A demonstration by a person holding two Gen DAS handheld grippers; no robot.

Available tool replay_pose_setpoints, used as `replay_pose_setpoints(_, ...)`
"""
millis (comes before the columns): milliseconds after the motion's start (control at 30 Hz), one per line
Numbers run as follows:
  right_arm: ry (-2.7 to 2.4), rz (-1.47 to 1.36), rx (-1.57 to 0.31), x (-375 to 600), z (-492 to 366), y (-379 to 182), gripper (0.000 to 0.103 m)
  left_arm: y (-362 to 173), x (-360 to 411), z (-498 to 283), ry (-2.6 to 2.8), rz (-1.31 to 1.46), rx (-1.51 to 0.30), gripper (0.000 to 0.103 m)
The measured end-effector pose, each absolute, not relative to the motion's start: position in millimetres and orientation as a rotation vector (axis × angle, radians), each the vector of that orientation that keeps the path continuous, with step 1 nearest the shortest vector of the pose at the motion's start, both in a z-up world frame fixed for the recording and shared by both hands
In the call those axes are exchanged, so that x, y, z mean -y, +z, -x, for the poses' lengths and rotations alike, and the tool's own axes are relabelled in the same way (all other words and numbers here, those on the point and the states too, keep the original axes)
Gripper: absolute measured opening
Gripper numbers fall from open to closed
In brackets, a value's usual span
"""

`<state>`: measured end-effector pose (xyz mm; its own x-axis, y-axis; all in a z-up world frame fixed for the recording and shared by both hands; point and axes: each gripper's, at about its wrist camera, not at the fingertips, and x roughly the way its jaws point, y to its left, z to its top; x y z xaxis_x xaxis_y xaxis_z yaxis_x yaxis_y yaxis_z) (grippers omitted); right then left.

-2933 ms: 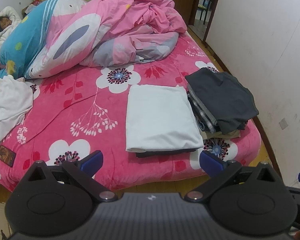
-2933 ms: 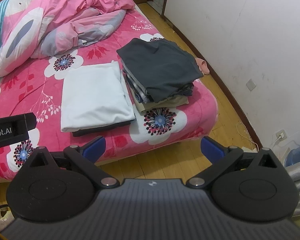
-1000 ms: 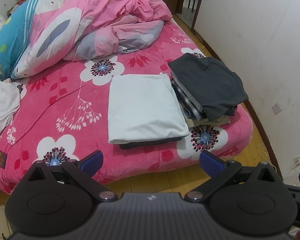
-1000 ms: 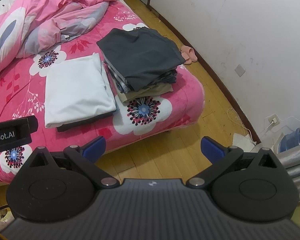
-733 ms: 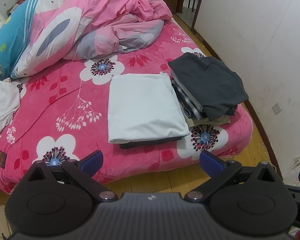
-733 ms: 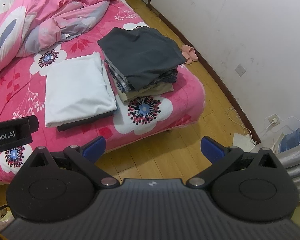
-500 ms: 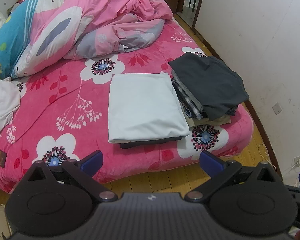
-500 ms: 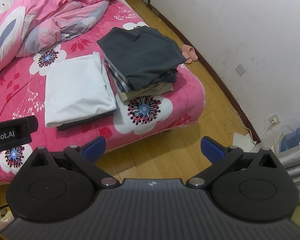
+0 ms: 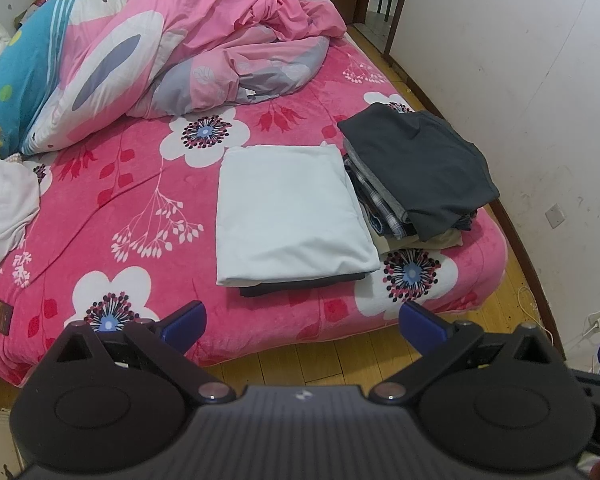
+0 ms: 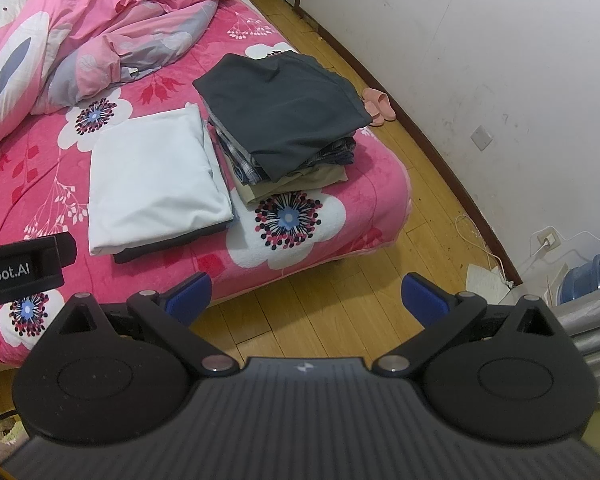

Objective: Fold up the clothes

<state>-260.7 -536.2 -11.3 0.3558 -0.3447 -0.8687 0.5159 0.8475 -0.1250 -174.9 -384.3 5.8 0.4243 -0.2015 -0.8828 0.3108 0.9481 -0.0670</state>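
A folded white garment point(image 9: 288, 212) point(image 10: 152, 176) lies flat on a dark folded piece near the foot of the pink floral bed point(image 9: 140, 208) point(image 10: 340, 216). To its right stands a stack of folded clothes topped by a dark grey garment point(image 9: 416, 164) point(image 10: 280, 112). A loose white garment point(image 9: 4, 204) lies at the bed's left edge. My left gripper point(image 9: 302, 322) hangs open over the bed's front edge, holding nothing. My right gripper point(image 10: 306, 294) is open above the wooden floor, off the bed's corner, also empty.
A crumpled pink duvet point(image 9: 204, 40) fills the head of the bed. White wall point(image 10: 500, 60) runs along the right, with pink slippers point(image 10: 376, 108) on the wooden floor point(image 10: 380, 272). A blue water bottle point(image 10: 592, 272), a wall socket and cables sit at the far right.
Both grippers have backed away from the bed since the earliest frames, so more floor shows. Over the last second the views hardly shift. Both stay open.
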Motion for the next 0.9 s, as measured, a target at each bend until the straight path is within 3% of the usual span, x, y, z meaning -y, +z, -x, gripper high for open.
replay_pose_setpoints(900,-0.562,-0.182,-1.072,533.4,258.5,-12.2,0.102,3.7,384.4,168.7,-0.315,-0.111,-1.089,0.103)
